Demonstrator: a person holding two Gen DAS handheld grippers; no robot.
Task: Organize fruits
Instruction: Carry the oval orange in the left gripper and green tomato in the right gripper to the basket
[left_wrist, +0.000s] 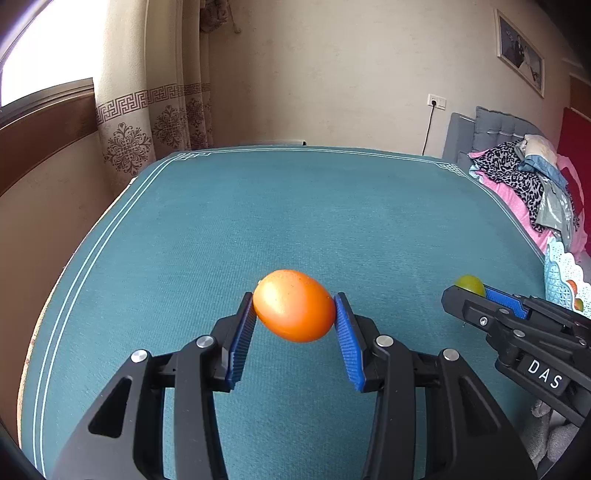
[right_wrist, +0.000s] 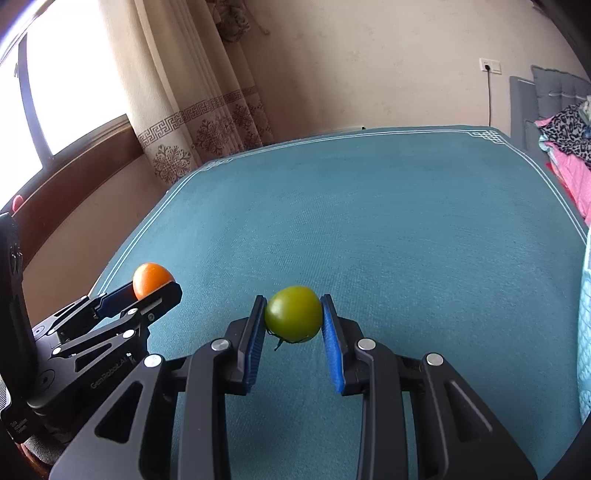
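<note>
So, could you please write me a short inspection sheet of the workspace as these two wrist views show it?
Surface: teal cloth with white border lines covers the table.
Job's things: orange fruit and green fruit, each held above the cloth; light blue basket at the right edge, with some fruit inside.
Clutter: nothing seen on the cloth.
Grippers: left gripper shut on the orange fruit; right gripper shut on the green fruit.
Cables: black cord hangs from the wall socket.
Surroundings: patterned curtain, window, framed picture, grey headboard, piled clothes.
</note>
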